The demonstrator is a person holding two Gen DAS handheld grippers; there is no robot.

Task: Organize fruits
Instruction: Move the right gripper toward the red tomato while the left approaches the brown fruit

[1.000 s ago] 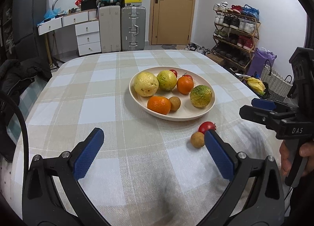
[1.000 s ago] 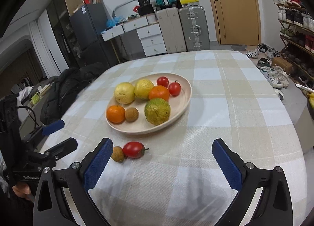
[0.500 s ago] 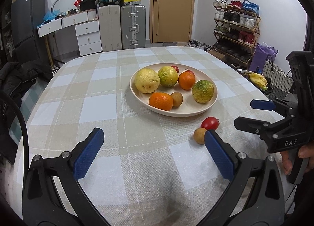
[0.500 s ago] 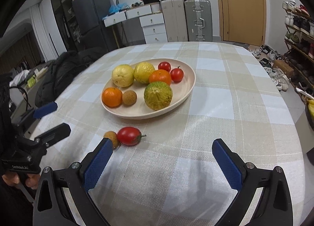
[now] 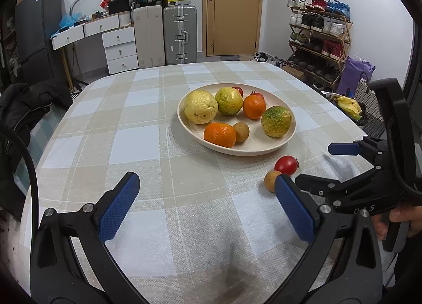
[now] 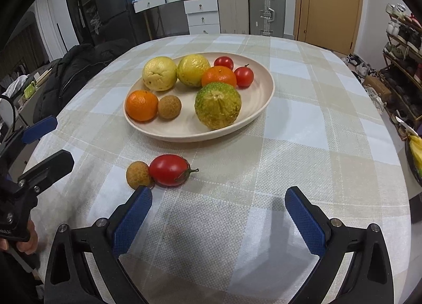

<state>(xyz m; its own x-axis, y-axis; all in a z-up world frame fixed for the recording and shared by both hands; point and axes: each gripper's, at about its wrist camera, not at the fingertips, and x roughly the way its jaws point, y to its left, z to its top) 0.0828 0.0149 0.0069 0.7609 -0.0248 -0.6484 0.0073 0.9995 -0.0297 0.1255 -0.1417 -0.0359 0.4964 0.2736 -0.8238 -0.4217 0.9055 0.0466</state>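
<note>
A cream plate (image 6: 261, 108) (image 5: 184, 119) on the checked tablecloth holds several fruits: yellow and green citrus, oranges, small tomatoes and a brown longan. On the cloth in front of the plate lie a red tomato (image 6: 169, 170) (image 5: 286, 165) and a brown longan (image 6: 138, 174) (image 5: 271, 180), touching each other. My right gripper (image 6: 220, 214) hovers open just short of them, its left pad beside the longan. My left gripper (image 5: 208, 206) is open over bare cloth, left of the loose fruit. Each gripper also shows in the other's view: the right gripper (image 5: 319, 165) and the left gripper (image 6: 48, 141).
A dark jacket (image 5: 23, 108) lies at the table's left edge. Beyond the table stand drawers (image 5: 120, 48), suitcases (image 5: 180, 34), a door and a shoe rack (image 5: 316, 40). A basket with bananas (image 5: 348, 107) sits off the right edge. A hand (image 5: 395, 221) grips the right tool.
The right gripper has come closer to the loose tomato and longan, which loom larger. The left view has drawn back a little and tilted. No fruit has moved.
</note>
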